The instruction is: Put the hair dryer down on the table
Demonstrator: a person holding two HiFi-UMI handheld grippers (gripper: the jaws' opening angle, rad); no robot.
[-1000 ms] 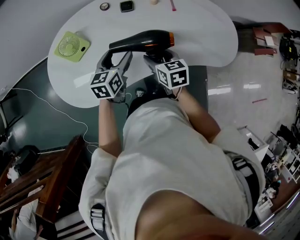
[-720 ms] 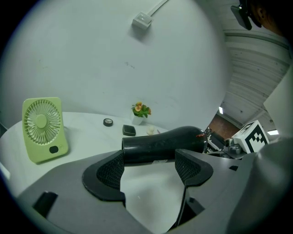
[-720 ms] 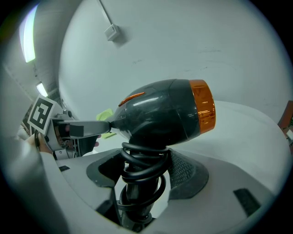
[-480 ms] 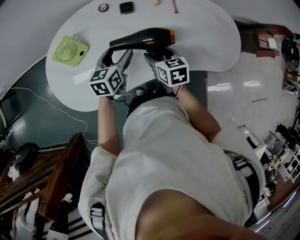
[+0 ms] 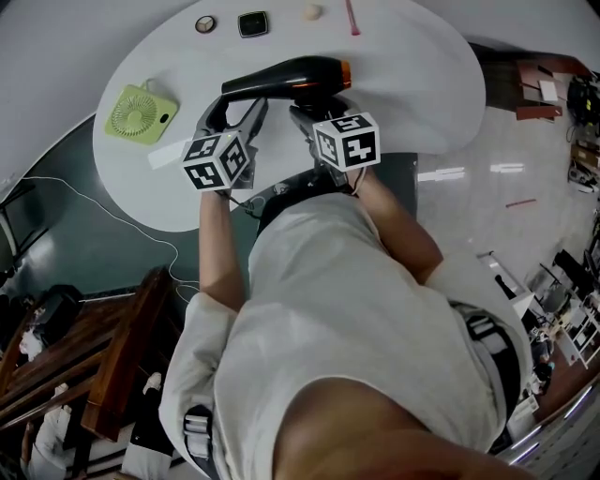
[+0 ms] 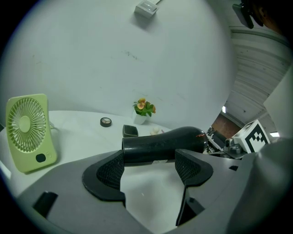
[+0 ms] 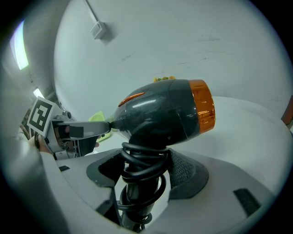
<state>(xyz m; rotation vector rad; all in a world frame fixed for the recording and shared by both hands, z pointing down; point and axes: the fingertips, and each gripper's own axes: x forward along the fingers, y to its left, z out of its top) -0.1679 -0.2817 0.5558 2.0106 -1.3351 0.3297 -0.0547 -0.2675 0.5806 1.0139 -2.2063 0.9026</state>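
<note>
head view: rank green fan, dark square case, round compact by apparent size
1. light green square fan
2. dark square case
3. small round compact, a little smaller than the case

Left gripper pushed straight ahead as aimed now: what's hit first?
The hair dryer: its black barrel lies across the line just past the open jaws of the left gripper. Gap looks short, but depth is unclear.

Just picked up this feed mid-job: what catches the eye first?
The black, orange-tipped hair dryer stands out at the white table, the right gripper shut on its cord-wrapped handle. The left gripper is open just short of its barrel; a green fan sits at left.
</note>
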